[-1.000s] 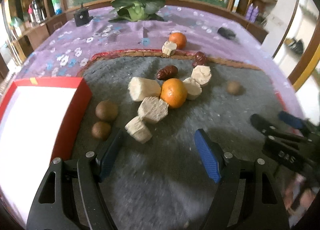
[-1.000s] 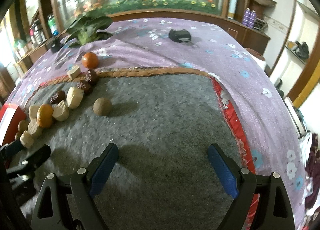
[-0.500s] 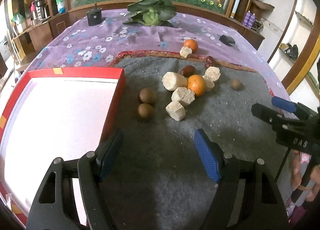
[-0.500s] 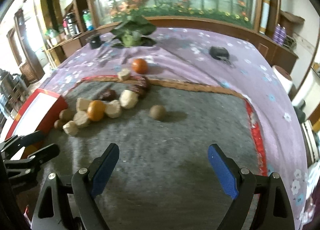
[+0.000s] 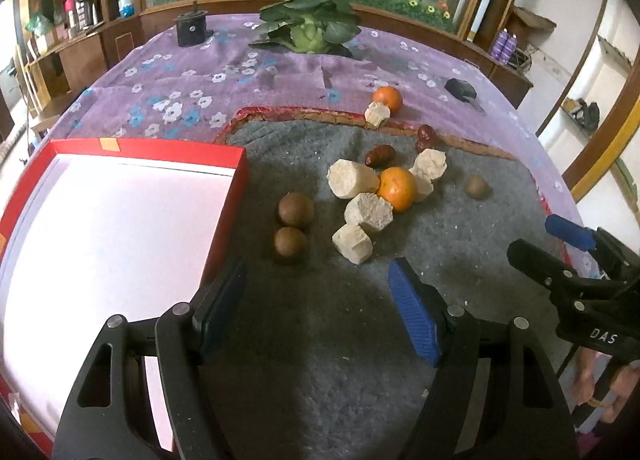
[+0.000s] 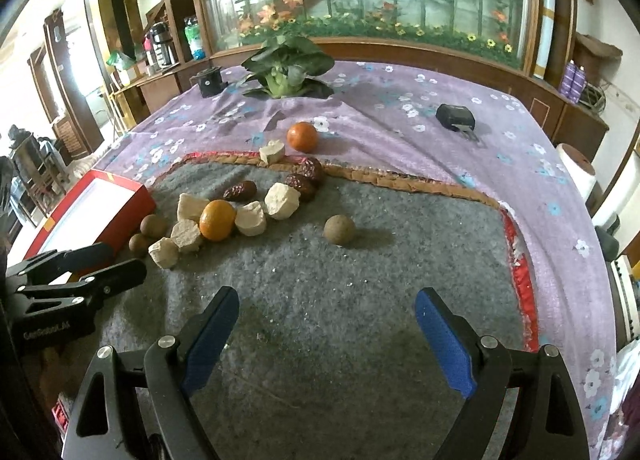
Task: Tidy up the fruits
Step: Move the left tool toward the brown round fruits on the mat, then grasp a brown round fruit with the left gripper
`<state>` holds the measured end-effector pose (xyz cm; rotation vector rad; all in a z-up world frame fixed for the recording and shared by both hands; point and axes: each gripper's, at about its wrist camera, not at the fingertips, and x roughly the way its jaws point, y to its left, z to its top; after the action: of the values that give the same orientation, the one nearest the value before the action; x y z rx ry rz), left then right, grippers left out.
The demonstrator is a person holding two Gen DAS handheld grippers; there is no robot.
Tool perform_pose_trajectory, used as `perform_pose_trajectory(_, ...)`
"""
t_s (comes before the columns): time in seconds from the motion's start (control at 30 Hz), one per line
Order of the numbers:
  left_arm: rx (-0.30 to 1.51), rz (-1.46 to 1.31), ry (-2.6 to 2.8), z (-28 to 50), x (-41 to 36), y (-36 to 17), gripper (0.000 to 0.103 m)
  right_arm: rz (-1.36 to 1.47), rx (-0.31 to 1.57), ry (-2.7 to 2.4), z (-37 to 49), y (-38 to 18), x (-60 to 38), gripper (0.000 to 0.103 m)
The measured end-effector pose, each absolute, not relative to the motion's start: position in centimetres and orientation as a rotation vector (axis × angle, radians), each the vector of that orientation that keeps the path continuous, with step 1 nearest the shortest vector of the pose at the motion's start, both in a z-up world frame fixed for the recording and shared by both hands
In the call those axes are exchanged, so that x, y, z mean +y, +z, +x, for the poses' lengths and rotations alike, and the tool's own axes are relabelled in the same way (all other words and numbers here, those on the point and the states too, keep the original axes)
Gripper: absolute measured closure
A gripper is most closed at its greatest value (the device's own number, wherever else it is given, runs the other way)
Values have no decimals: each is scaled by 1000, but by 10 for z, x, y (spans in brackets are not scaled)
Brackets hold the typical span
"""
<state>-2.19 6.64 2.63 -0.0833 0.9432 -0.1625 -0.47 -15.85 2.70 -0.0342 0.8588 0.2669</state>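
Observation:
On a grey felt mat (image 5: 320,340) lies a pile of fruit: an orange (image 5: 397,188), several pale chunks (image 5: 352,180), dark red dates (image 5: 380,155) and two brown round fruits (image 5: 296,210) beside a red box with a white inside (image 5: 112,228). A third brown fruit (image 6: 339,230) lies apart on the right. A second orange (image 6: 302,136) rests on the purple cloth beyond the mat. My left gripper (image 5: 316,302) hangs open, nothing in it, near the box corner. My right gripper (image 6: 326,330) is open and holds nothing, above bare mat.
A leafy green vegetable (image 6: 286,68) and a black round object (image 6: 209,82) sit at the far side of the purple flowered cloth (image 6: 400,108). A small black device (image 6: 456,116) lies at the right. Wooden cabinets and a flower mural stand behind.
Both grippers have pulled back and risen from the mat, so the fruit looks smaller and farther. The red box has come further into the left view. Nothing was grasped.

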Motion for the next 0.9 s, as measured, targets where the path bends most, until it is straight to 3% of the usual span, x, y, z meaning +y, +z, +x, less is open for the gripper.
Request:
perform_pose_trajectory(0.2, 953, -52, -145, -18, 71, 24, 29, -41, 863, 290, -5, 25, -156, 19)
perform_pose_trajectory(0.3, 955, -38, -148, -13, 71, 24, 29, -35, 878, 307, -4, 23, -155, 28)
perform_pose_trajectory(0.4, 957, -11, -151, -7, 68, 22, 29, -39, 884, 313, -4, 21, -154, 28)
perform_pose_trajectory(0.53, 949, 6, -156, -2, 68, 22, 43, -35, 879, 325, -4, 22, -153, 32)
perform_pose_trajectory(0.6, 942, -12, -184, 0, 70, 25, 62, -26, 878, 339, -4, 23, -152, 34)
perform_pose_trajectory(0.63, 939, -10, -189, 1, 70, 26, 65, -23, 876, 348, -4, 23, -151, 35)
perform_pose_trajectory(0.9, 950, 6, -205, -8, 75, 32, 67, -43, 880, 366, -5, 26, -145, 36)
